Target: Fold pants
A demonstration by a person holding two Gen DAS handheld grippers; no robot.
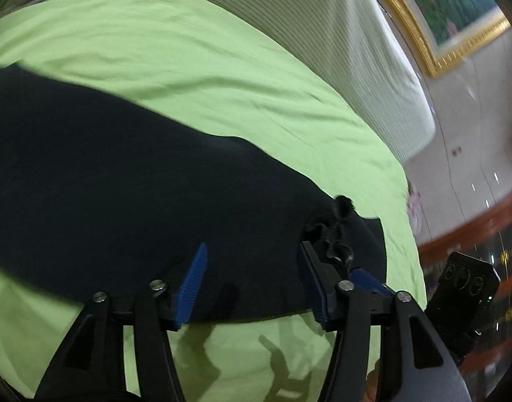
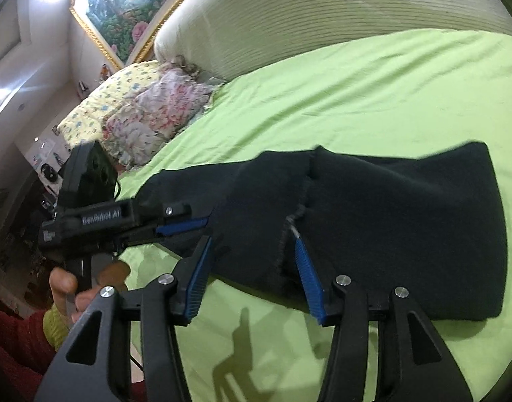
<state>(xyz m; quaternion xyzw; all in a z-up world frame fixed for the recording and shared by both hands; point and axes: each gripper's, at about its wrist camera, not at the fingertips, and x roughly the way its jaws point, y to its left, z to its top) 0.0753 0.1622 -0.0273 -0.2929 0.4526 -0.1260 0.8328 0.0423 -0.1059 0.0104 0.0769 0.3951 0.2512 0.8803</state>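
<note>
Black pants point(image 1: 121, 181) lie flat on a bright green bed sheet point(image 1: 175, 53), waistband end with a drawstring point(image 1: 336, 234) toward the right in the left wrist view. My left gripper point(image 1: 254, 261) is open just above the pants' near edge, jaws wide apart and empty. In the right wrist view the pants point(image 2: 390, 217) lie folded, a seam edge running down the middle. My right gripper point(image 2: 252, 254) is open over their near edge, empty. The left gripper point(image 2: 182, 226) shows at the left, its blue pads at the pants' left end.
A ribbed cream headboard point(image 2: 323, 10) runs along the far side of the bed. Floral pillows point(image 2: 148, 107) lie at the bed's far left corner. A gold-framed painting point(image 1: 453, 13) hangs on the wall. The person's hand point(image 2: 71, 284) holds the left gripper's handle.
</note>
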